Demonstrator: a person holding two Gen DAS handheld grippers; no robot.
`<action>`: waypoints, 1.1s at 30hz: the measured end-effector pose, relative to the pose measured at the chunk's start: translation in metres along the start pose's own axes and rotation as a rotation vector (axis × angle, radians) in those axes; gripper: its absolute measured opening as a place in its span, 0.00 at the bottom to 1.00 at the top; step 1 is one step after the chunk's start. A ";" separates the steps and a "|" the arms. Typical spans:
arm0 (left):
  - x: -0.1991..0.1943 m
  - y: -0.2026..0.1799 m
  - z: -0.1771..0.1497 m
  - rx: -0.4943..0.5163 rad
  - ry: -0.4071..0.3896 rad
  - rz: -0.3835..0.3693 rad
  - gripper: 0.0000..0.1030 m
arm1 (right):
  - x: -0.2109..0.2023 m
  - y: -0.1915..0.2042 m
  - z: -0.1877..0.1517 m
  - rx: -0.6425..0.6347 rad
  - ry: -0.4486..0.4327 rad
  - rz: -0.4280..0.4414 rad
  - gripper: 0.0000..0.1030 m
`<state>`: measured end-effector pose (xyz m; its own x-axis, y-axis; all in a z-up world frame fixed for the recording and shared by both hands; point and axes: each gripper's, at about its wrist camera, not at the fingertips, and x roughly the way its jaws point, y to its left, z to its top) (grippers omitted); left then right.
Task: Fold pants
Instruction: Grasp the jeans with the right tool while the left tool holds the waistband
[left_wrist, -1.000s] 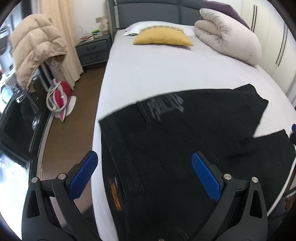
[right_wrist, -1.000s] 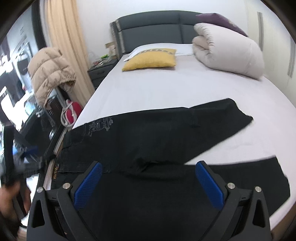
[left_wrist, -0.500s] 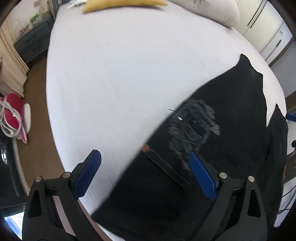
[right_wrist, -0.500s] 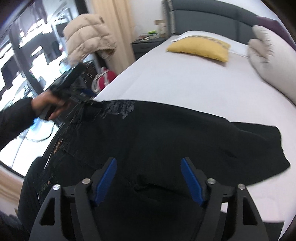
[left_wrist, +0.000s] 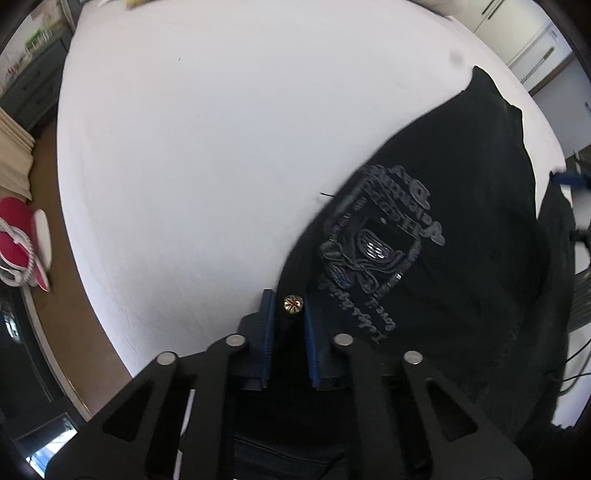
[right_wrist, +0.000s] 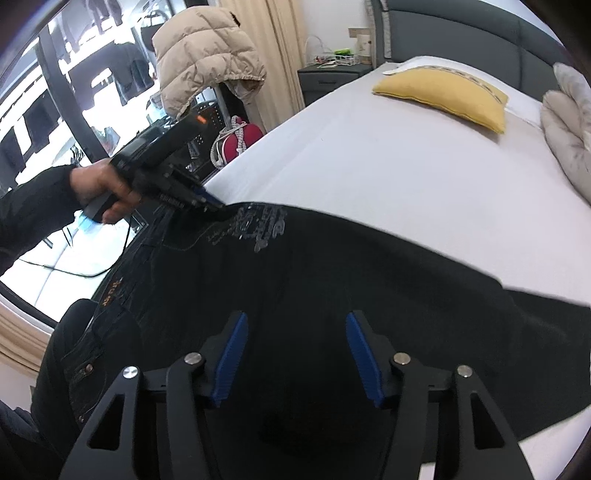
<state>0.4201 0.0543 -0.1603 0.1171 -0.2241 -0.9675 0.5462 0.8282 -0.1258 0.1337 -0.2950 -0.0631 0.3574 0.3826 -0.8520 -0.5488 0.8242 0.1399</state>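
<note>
On white bed (right_wrist: 388, 155): black pants (right_wrist: 332, 277); yellow pillow (right_wrist: 443, 96) near headboard.

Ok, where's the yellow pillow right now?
In the right wrist view, the yellow pillow lies at the upper right, on the white bed near the grey headboard, well beyond the black pants.

pants (right_wrist: 332, 280): black denim, grey printed logo near the waist, small brass-looking button at the waistband | state: not folded, spread mostly flat | where: across the near end of the white bed, waist end at the bed's edge, one leg angled off across the sheet
</note>
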 end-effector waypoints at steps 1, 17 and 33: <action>-0.004 -0.002 -0.003 0.001 -0.026 0.013 0.11 | 0.002 0.000 0.005 -0.014 0.002 -0.001 0.55; -0.087 -0.072 -0.084 0.099 -0.365 0.222 0.11 | 0.067 0.021 0.096 -0.363 0.166 -0.037 0.43; -0.081 -0.119 -0.106 0.121 -0.395 0.225 0.11 | 0.114 0.022 0.108 -0.506 0.376 -0.029 0.11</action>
<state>0.2580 0.0286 -0.0902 0.5379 -0.2435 -0.8071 0.5610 0.8180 0.1270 0.2437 -0.1883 -0.1026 0.1381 0.1142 -0.9838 -0.8652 0.4973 -0.0637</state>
